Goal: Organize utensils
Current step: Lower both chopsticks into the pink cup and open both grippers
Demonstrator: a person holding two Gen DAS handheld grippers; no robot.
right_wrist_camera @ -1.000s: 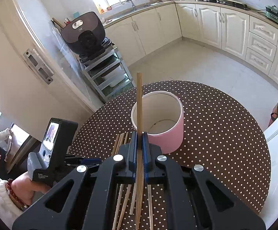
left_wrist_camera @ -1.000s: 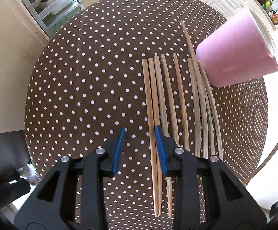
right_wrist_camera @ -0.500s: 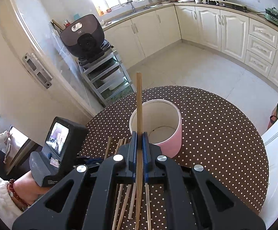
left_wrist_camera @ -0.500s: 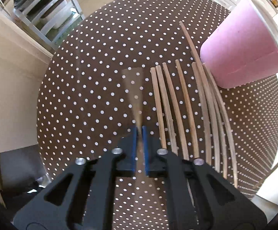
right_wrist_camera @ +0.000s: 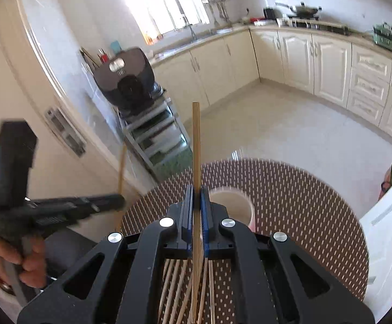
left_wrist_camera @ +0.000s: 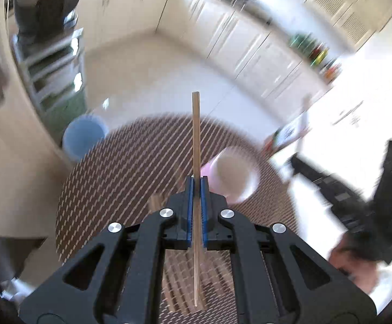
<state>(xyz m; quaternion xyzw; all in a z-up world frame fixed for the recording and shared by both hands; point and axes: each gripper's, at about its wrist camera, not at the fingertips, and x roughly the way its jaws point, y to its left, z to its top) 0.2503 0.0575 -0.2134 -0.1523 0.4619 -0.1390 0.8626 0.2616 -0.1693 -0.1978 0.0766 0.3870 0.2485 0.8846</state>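
My left gripper (left_wrist_camera: 196, 182) is shut on a wooden chopstick (left_wrist_camera: 196, 135) and holds it upright above the dotted table (left_wrist_camera: 131, 167); it also shows at the left of the right wrist view (right_wrist_camera: 115, 202). My right gripper (right_wrist_camera: 196, 189) is shut on another chopstick (right_wrist_camera: 196, 140), also upright. The pink holder (left_wrist_camera: 235, 178) stands on the table just beyond both grippers; it shows in the right wrist view (right_wrist_camera: 231, 205) too. Several chopsticks (right_wrist_camera: 177, 289) lie on the table under my right gripper.
The round table has a brown cloth with white dots (right_wrist_camera: 304, 202). A metal rack with a black appliance (right_wrist_camera: 131, 81) stands past the table's far left. A blue bucket (left_wrist_camera: 83, 137) is on the floor. White cabinets (right_wrist_camera: 331, 59) line the far walls.
My left gripper closed on a chopstick from the row and lifted it up, swinging to face the kitchen. My right gripper rose a little with its chopstick.
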